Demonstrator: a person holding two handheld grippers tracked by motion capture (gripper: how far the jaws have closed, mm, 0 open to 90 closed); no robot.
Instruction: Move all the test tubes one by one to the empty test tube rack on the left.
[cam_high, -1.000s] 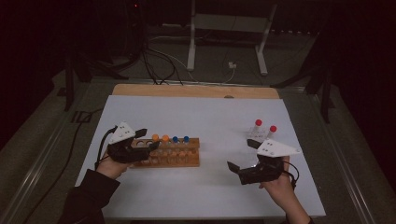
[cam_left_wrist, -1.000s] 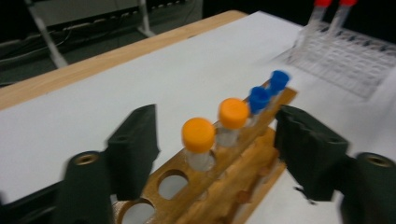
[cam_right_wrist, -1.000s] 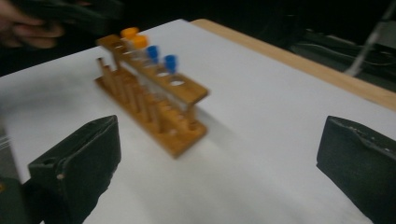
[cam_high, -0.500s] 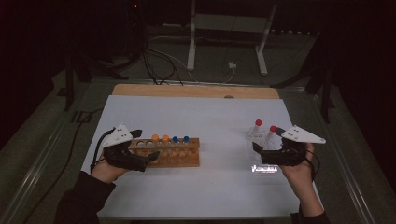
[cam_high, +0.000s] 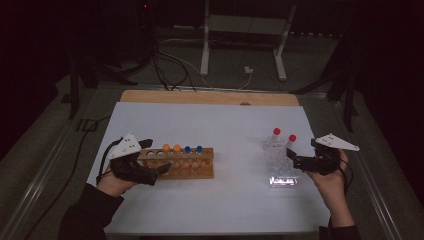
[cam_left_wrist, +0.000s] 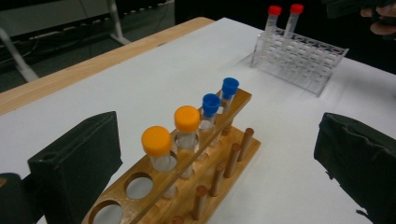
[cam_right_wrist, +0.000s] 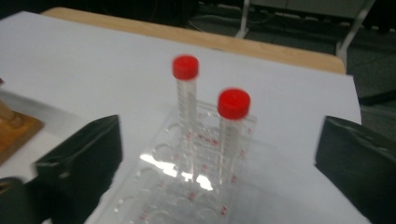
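Wooden rack (cam_high: 192, 167): two orange-capped tubes (cam_left_wrist: 156, 140), two blue-capped tubes (cam_left_wrist: 211, 103); clear rack (cam_high: 281, 167): two red-capped tubes (cam_right_wrist: 185, 67).

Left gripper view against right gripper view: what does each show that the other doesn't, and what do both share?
Left gripper view alone: two orange-capped tubes and two blue-capped tubes standing in the wooden rack. Right gripper view alone: the clear rack's empty wells from close up. Both: the clear rack, its two red-capped tubes, the white table cover, and wide-open jaws.

A white sheet (cam_high: 225, 130) covers the bench, whose pale wooden edge (cam_high: 210, 97) shows at the far side. Beyond it stands a grey metal stand (cam_high: 245, 30) among dark cables (cam_high: 165, 70) on the floor.
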